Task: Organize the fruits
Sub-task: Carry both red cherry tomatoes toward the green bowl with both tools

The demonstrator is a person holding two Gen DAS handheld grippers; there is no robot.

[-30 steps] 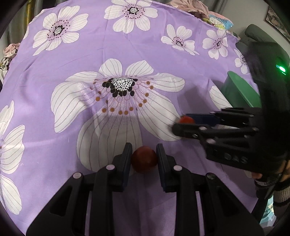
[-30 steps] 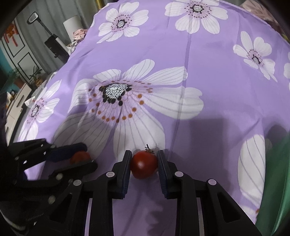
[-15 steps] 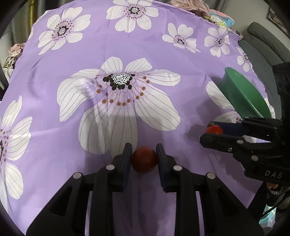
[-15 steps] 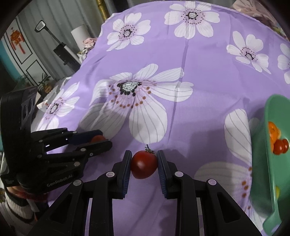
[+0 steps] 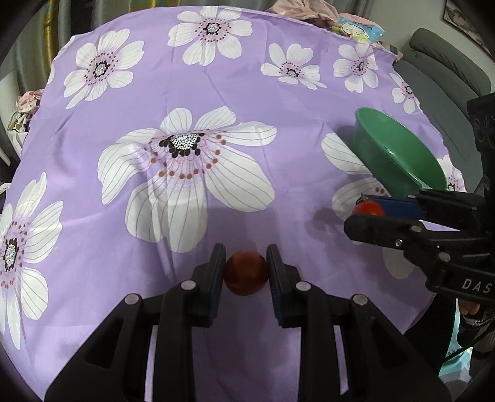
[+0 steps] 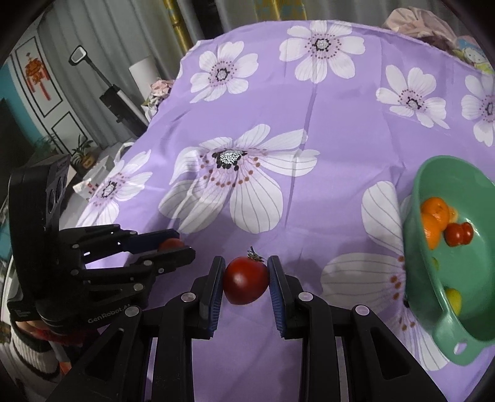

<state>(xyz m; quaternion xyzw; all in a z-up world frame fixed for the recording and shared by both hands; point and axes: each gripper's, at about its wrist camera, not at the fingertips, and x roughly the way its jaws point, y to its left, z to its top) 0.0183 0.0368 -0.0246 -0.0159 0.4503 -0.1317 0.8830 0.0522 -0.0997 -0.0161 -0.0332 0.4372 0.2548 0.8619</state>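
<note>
My left gripper (image 5: 246,267) is shut on a dark red tomato (image 5: 246,272) and holds it above the purple flowered cloth. My right gripper (image 6: 246,276) is shut on a red tomato with a green stem (image 6: 246,280). In the left wrist view the right gripper (image 5: 368,211) shows at the right with its tomato (image 5: 368,209), close to the green bowl (image 5: 399,154). In the right wrist view the left gripper (image 6: 171,247) shows at the left with its tomato (image 6: 170,244). The green bowl (image 6: 433,297) at the right holds oranges (image 6: 433,219), a red tomato (image 6: 459,233) and a yellow fruit.
The purple cloth with white flowers (image 5: 185,160) covers the whole table. A grey sofa (image 5: 448,62) stands beyond the far right edge. Crumpled cloth and a toy (image 5: 355,27) lie at the far edge. Curtains and a stand (image 6: 108,89) are off the left side.
Both grippers have lifted and drawn back with their tomatoes. The right gripper has moved right, toward the green bowl, which now shows its fruit in the right wrist view.
</note>
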